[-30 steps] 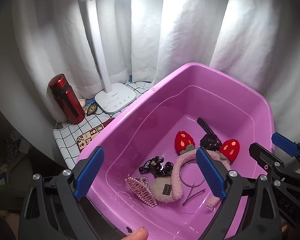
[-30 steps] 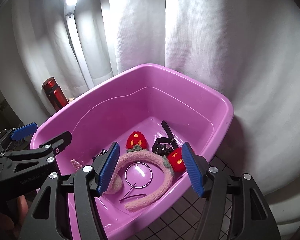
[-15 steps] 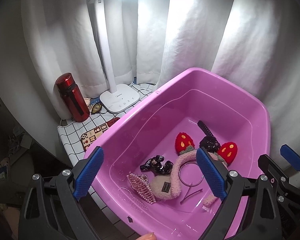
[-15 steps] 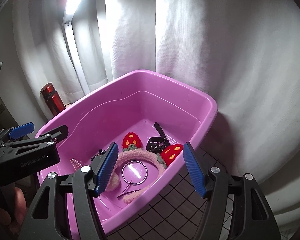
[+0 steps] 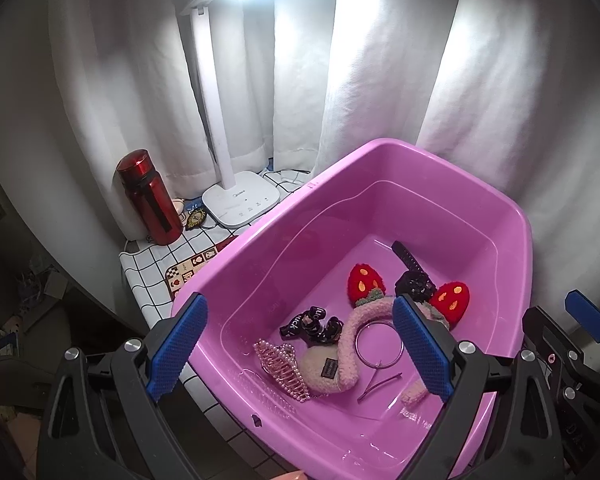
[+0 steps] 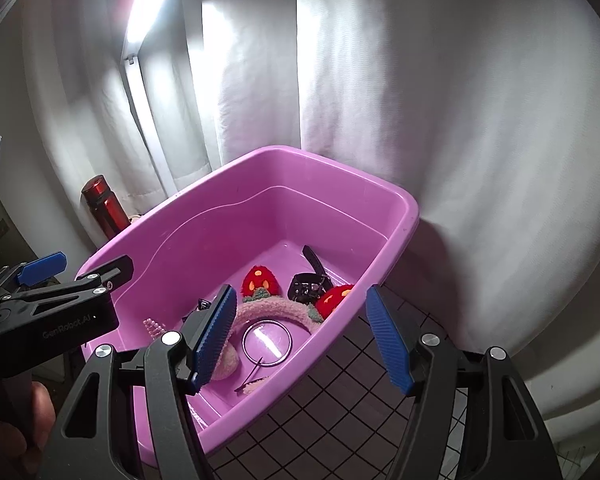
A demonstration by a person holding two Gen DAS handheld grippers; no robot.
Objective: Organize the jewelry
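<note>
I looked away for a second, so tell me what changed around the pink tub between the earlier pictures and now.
Both cameras now take in more of the scene: the left hand-held gripper and right hand-held gripper have drawn back and up from the pink tub, both open and empty throughout. Nothing was picked up or released. The strawberry headband, metal ring, pearl claw clip and black watch lie where they were.

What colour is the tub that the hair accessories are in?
Pink-purple tub; clearest in the left wrist view.
</note>
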